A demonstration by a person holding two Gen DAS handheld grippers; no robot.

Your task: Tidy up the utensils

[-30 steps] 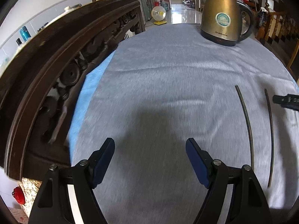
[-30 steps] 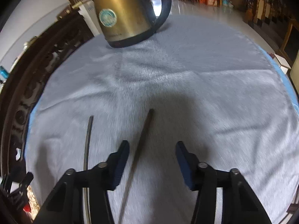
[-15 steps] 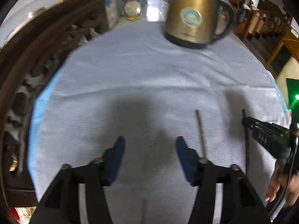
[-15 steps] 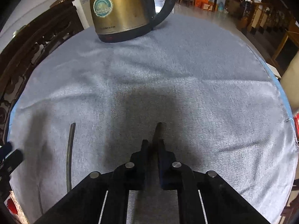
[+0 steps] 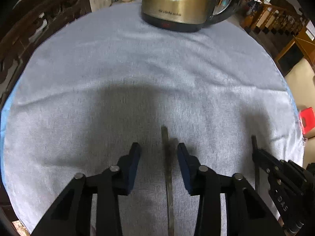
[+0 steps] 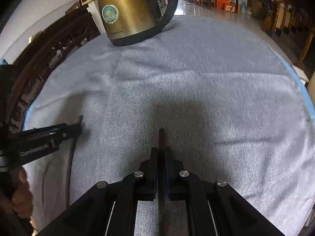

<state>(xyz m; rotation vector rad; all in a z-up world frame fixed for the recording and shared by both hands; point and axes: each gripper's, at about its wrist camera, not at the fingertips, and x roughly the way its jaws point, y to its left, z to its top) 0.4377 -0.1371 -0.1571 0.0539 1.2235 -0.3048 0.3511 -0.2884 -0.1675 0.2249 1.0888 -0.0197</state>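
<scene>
Right wrist view: right gripper (image 6: 161,153) clamps one chopstick (image 6: 161,135). Left gripper (image 5: 159,153) closes around second chopstick (image 5: 167,157), pads not yet touching. Next: complete grasp, lift both.

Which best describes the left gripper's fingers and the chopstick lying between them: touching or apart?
Apart. The left wrist view shows grey cloth either side of the chopstick between the closing left gripper fingers.

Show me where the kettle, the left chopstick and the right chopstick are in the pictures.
kettle (image 5: 177,2), left wrist view, on its brass body.
left chopstick (image 5: 165,137), left wrist view, on the far end, between the open pads.
right chopstick (image 6: 161,137), right wrist view, on the tip beyond the shut pads.
</scene>
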